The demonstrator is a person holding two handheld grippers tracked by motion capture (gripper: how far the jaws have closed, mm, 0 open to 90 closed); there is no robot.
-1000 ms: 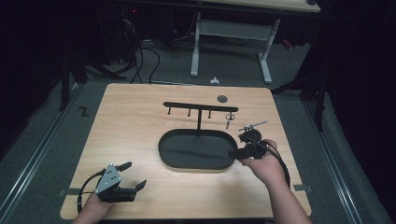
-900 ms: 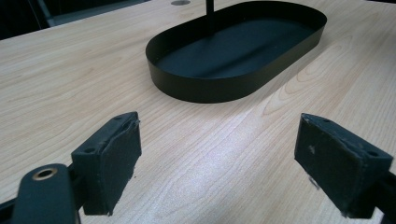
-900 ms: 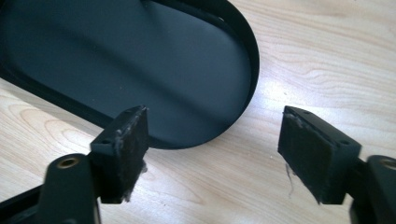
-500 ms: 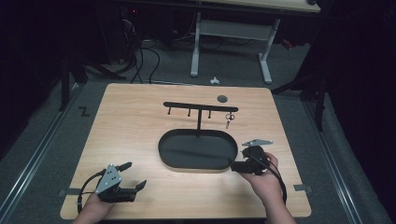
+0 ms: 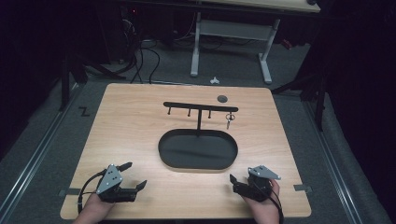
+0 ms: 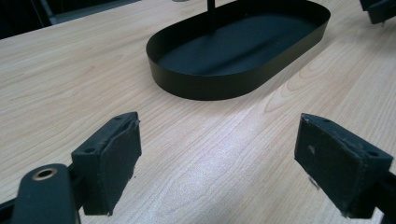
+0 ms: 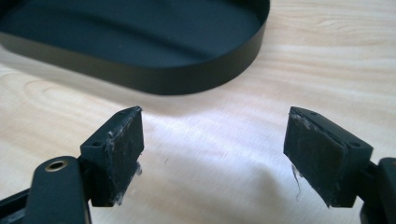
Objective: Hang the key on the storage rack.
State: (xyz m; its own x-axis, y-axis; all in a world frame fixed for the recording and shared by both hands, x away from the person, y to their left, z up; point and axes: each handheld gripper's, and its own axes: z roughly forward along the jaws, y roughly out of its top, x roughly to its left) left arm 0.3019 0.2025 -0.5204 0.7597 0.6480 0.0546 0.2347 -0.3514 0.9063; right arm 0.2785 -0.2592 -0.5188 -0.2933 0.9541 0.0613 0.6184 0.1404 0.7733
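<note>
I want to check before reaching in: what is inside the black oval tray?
The black oval tray holds only the post of the hook rack, rising from its far part. Otherwise its dark floor looks bare. The near wall hides a strip of floor just behind it.

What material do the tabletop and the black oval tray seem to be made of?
Table: pale wood or a wood-look laminate, shown by grain lines and a slight sheen. Tray: probably thin metal painted matte black, judging by its thin, even wall; plastic is possible.

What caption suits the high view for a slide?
Two open hand-held grippers, left and right, rest near a black oval tray with a key on its rack.
</note>
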